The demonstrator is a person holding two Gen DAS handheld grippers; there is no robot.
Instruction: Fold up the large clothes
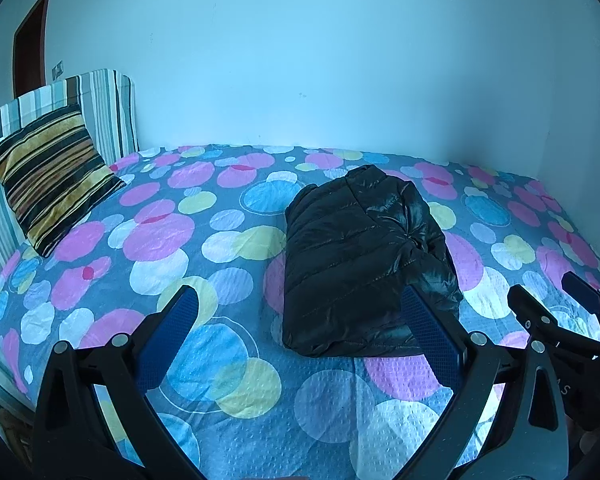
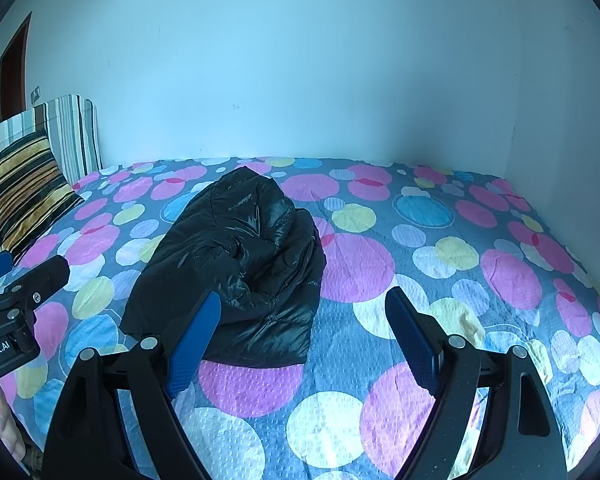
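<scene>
Bed (image 1: 236, 396): covered by a sheet of big coloured circles, set in the corner of two pale walls. The sheet is loose-looking and faintly wrinkled, so a tong tip dug under the garment could, I judge, pinch sheet as well and drag it up with the fold.

Black puffer jacket (image 1: 356, 264): lies on the bed roughly mid-mattress, already bundled into a compact block, quilted back panel to its left, a glossy rumpled part on the right and top. It is puffy and slick. Likely risks: the shell slides out of a shallow pinch; trapped air springs the layers open once released; the rumpled side slumps off the block.

Striped cushion (image 1: 48, 176): leans at the headboard end, well apart from the jacket, so no obstacle.

Left tongs (image 1: 304, 340): spread wide, holding nothing, hovering over the near edge of the bed, with one blue pad overlapping the jacket's near right corner in this view; contact cannot be told.

Right tongs (image 2: 304, 336): likewise spread, empty, above the sheet just right of the jacket's near hem.

Crowding: the two tools sit near each other, each showing in the other's view; reaching for the same corner could make them knock together.

Progress: fold looks nearly done; an extra tug could undo it.
</scene>
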